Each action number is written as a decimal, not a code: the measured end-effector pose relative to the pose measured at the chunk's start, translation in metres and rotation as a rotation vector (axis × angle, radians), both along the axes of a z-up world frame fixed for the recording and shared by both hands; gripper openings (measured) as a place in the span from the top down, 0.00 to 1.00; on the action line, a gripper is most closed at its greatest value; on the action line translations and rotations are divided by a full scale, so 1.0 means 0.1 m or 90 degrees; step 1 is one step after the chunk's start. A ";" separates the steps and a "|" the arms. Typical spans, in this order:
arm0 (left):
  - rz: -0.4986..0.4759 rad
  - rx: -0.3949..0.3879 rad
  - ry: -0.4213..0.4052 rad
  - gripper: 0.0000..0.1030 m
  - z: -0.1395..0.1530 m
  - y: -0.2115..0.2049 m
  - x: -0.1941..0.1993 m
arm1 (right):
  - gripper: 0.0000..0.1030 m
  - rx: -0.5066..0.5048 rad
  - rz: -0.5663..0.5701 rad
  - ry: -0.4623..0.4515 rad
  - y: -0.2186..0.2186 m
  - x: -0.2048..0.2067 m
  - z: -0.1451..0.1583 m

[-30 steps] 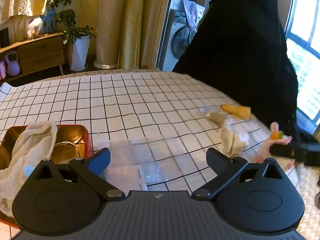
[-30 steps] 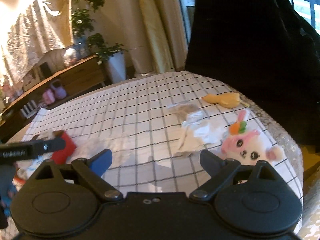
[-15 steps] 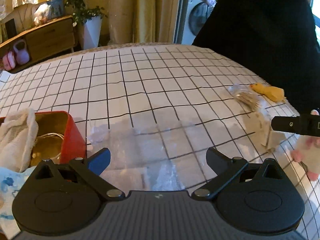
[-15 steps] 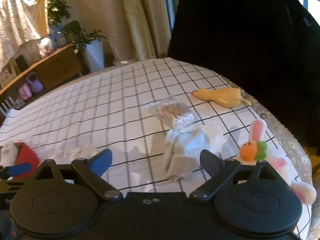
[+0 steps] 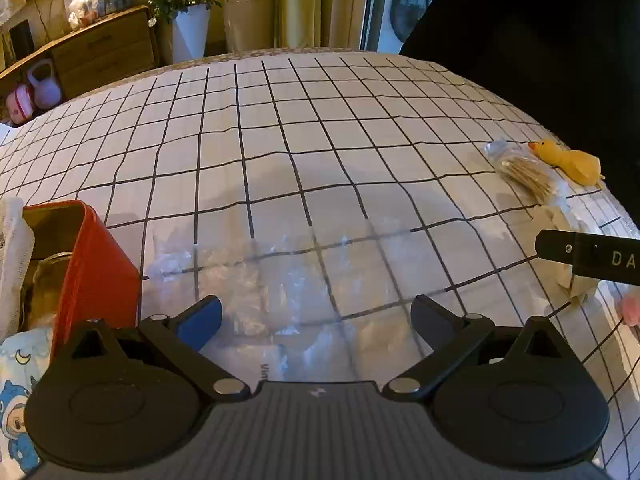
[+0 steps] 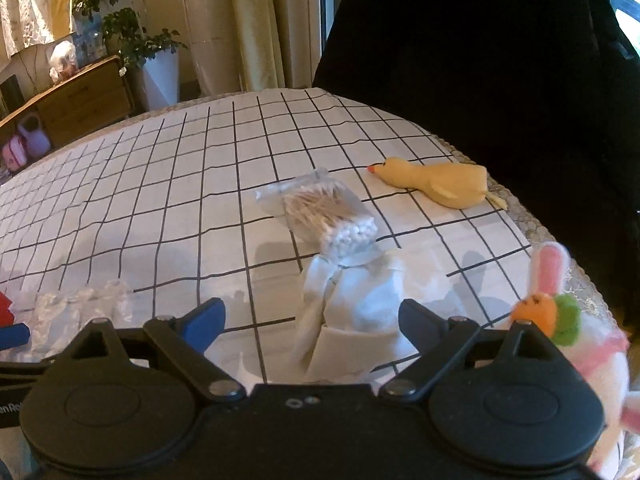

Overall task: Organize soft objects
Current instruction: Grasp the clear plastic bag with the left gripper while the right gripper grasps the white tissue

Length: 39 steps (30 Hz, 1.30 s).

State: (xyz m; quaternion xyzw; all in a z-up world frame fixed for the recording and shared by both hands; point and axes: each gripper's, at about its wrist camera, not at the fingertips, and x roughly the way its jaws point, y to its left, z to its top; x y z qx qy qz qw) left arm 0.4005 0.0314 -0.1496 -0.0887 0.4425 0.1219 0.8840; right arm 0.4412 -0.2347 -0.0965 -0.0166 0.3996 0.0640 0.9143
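Over the checked bench [image 5: 280, 128], both units have dropped closer since a second ago. Right hand-held gripper [image 6: 312, 316] spread wide, empty, straddling the white cloth bundle [image 6: 352, 300]; plush rabbit [image 6: 560, 320] beside. Left hand-held gripper [image 5: 316, 316] spread, empty, above clear plastic bag [image 5: 260, 272] by the red box [image 5: 92, 256]. Likely pre-grasp.

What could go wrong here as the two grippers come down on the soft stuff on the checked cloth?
1. The right gripper, jaws open, is over the white cloth bundle, which touches the bag of cotton swabs; a grab may drag both.
2. The plush bunny sits at the table edge and could be nudged off.
3. The left gripper, open over the clear plastic bag, may pinch the tablecloth instead.
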 end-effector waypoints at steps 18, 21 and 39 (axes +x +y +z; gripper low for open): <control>-0.035 0.041 -0.035 0.82 0.03 -0.06 -0.01 | 0.47 -0.063 -0.013 -0.007 0.03 0.01 -0.16; -0.041 0.017 -0.039 0.91 0.04 -0.02 -0.03 | 0.66 -0.072 -0.022 -0.015 -0.01 -0.02 -0.15; -0.058 -0.061 -0.104 0.95 0.48 0.11 -0.42 | 0.89 0.057 0.071 -0.036 -0.11 -0.71 0.24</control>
